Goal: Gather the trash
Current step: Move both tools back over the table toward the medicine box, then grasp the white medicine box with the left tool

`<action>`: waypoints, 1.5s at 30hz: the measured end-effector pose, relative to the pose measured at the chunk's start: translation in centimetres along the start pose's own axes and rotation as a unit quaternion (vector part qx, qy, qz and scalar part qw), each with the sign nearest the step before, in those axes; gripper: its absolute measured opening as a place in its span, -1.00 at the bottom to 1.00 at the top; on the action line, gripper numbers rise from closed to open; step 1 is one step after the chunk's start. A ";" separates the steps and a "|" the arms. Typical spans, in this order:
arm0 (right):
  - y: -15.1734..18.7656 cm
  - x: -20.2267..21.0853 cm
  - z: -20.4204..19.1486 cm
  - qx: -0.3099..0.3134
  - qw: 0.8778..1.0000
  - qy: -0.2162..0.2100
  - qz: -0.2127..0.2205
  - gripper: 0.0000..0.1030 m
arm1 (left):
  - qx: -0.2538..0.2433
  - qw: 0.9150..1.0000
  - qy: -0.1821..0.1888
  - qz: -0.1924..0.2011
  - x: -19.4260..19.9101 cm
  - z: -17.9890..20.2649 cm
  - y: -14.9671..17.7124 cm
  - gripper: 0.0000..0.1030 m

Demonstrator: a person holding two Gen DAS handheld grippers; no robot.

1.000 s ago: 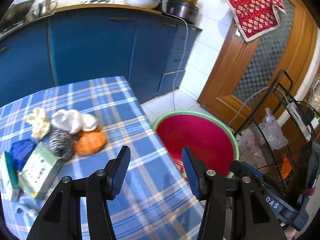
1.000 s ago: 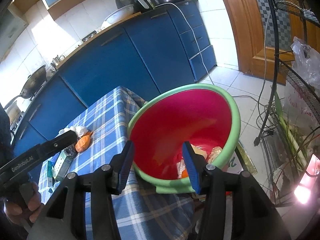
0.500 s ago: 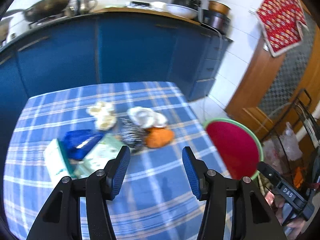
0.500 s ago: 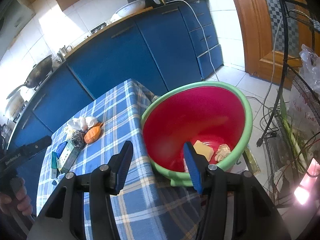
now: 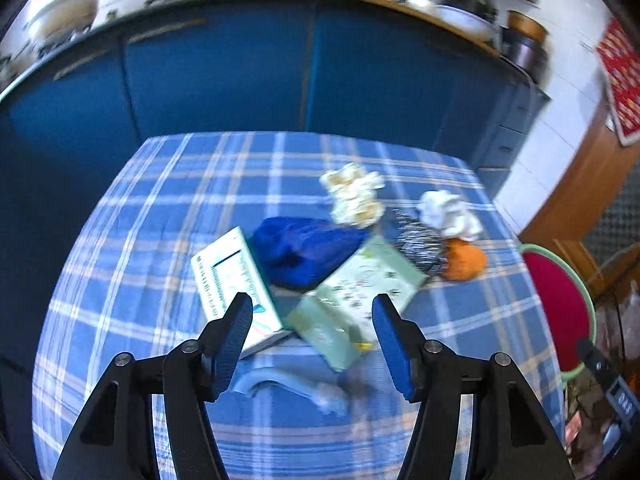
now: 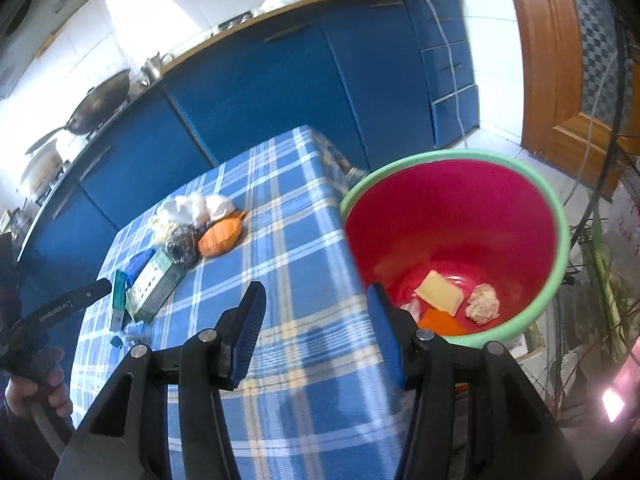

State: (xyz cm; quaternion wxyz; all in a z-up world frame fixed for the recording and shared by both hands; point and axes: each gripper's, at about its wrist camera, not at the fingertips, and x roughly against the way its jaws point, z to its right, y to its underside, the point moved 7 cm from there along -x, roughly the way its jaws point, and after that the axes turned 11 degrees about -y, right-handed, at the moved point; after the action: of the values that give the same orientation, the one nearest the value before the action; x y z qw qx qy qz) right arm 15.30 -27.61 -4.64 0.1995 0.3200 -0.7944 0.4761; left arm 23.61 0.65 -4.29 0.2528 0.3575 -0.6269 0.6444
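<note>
Over the surface [image 5: 132, 216], left tongs [image 5: 312, 316] hang wide & empty above a green box [image 5: 360, 284]. Right tongs [image 6: 314, 312] wide too, near the red bin [image 6: 456, 216]. Next: go down, pinch box.

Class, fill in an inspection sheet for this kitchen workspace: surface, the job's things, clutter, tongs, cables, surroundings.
Surface: blue plaid tablecloth covers the table.
Job's things: red basin with green rim beside the table already holds a yellow sponge and a crumpled wad. Still on the cloth: white tissue, orange peel, steel scourer, blue bag, two cartons.
Clutter: nothing seen beyond the trash.
Tongs: left tongs open, empty, above the cartons; right tongs open, empty, near the basin.
Cables: white cord hangs down the cabinets.
Surroundings: blue cabinets, wok, wooden door.
</note>
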 end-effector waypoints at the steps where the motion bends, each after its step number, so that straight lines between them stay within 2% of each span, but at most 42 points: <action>1: 0.2 -0.3 -0.1 0.000 1.000 -0.001 -0.004 0.07 | 0.005 1.000 -0.005 -0.003 -0.4 -0.4 0.0 0.24; 6: 0.8 -1.2 -0.4 0.003 1.000 -0.002 -0.015 0.07 | 0.038 0.999 -0.031 -0.007 -1.9 -2.5 -0.4 0.24; 13: 1.0 -1.8 -0.3 0.001 1.000 0.005 -0.021 0.07 | 0.080 0.995 -0.030 -0.042 -4.8 -4.0 0.2 0.24; 21: 1.2 -1.7 -0.6 0.001 1.000 0.004 -0.021 0.07 | 0.085 0.994 -0.041 -0.060 -6.7 -4.5 0.6 0.23; 27: 1.3 -1.4 -1.1 0.005 1.000 0.003 -0.022 0.07 | 0.076 0.995 -0.033 -0.050 -6.6 -4.5 0.5 0.12; 36: 0.6 -1.9 -3.0 0.022 0.999 0.008 -0.026 0.07 | 0.067 0.997 -0.015 -0.033 -6.4 -4.7 0.4 0.08; 45: -1.2 -4.4 -5.3 0.037 0.999 0.004 -0.032 0.07 | 0.071 0.997 -0.019 0.023 -4.7 -6.8 -1.5 0.08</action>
State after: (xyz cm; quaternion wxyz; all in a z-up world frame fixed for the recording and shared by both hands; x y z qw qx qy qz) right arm 19.37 -21.92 -4.12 0.2059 0.3502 -0.7650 0.4998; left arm 26.67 8.10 -6.70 0.1998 0.3728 -0.5922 0.6859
